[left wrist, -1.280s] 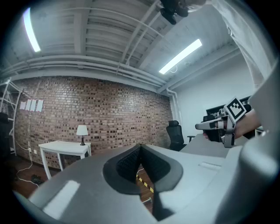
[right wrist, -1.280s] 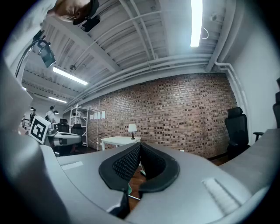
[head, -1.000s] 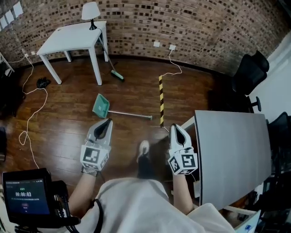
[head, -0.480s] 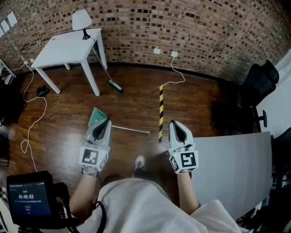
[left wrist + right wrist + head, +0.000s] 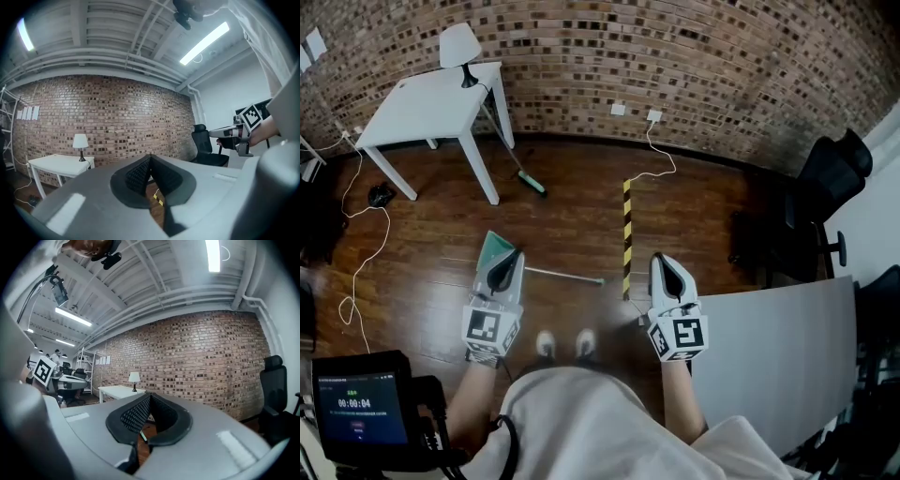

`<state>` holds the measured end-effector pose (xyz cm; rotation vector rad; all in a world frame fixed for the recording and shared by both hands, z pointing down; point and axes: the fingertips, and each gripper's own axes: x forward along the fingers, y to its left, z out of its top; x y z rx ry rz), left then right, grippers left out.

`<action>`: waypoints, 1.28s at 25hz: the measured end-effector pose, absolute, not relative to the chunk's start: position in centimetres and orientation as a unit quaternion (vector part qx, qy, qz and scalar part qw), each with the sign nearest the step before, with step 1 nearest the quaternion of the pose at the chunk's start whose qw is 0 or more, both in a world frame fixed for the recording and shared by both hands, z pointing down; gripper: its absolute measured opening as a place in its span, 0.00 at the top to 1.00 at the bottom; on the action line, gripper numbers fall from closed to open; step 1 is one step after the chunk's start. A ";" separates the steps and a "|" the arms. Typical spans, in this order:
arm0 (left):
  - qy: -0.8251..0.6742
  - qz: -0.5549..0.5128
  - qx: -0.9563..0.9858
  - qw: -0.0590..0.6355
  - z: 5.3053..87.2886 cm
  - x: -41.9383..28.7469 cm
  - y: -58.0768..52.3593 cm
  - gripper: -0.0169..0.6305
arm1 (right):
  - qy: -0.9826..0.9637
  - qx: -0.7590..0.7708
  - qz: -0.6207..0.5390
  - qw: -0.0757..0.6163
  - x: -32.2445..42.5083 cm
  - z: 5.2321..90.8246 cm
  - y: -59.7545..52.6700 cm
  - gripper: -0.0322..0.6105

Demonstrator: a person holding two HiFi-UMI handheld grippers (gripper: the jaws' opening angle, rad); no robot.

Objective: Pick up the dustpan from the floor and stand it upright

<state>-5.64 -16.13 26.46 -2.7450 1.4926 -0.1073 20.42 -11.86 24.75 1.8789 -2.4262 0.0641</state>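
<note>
A green dustpan (image 5: pixel 493 247) lies flat on the wooden floor, and its long metal handle (image 5: pixel 567 275) points right. In the head view my left gripper (image 5: pixel 511 255) hovers over the pan's near right corner and hides part of it. It is shut and holds nothing. My right gripper (image 5: pixel 662 262) is held level to the right of the handle's end, also shut and empty. In the left gripper view the left gripper (image 5: pixel 150 161) has its pads together. The right gripper view shows the right gripper (image 5: pixel 149 399) with its pads meeting too. Neither gripper view shows the dustpan.
A white table (image 5: pixel 431 94) with a lamp (image 5: pixel 459 45) stands at the back left, with a broom (image 5: pixel 530 183) leaning by it. Yellow-black tape (image 5: pixel 626 234) marks the floor. A grey table (image 5: pixel 769 347) is at my right, a black chair (image 5: pixel 825 187) beyond it. A cable (image 5: pixel 356 253) trails on the left.
The person has stepped forward, so the dustpan now lies right under the left gripper's tip instead of ahead of it. Both feet now stand together. Both grippers stayed shut.
</note>
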 end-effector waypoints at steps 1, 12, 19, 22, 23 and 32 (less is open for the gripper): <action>0.475 -0.035 -0.879 0.009 26.5 -5.7 -16.2 0.97 | -0.789 0.613 0.022 0.034 20.3 24.7 -11.9 0.93; 0.439 -0.034 -0.898 0.012 27.2 -7.3 -19.9 0.97 | -0.767 0.640 0.014 0.047 17.5 26.0 -14.2 0.93; 0.410 -0.036 -0.911 0.005 30.0 -6.8 -23.9 0.97 | -0.724 0.687 0.050 0.046 19.2 30.9 -15.1 0.90; 0.404 -0.036 -0.914 0.003 31.6 -5.7 -26.0 0.97 | -0.712 0.697 0.059 0.061 19.8 33.6 -15.2 0.89; 0.402 -0.035 -0.915 0.003 32.5 -5.1 -26.9 0.97 | -0.712 0.696 0.056 0.074 19.9 34.7 -15.6 0.89; 0.373 -0.033 -0.927 0.010 44.8 1.5 -32.7 0.97 | -0.704 0.702 0.042 0.102 23.3 46.8 -20.5 0.87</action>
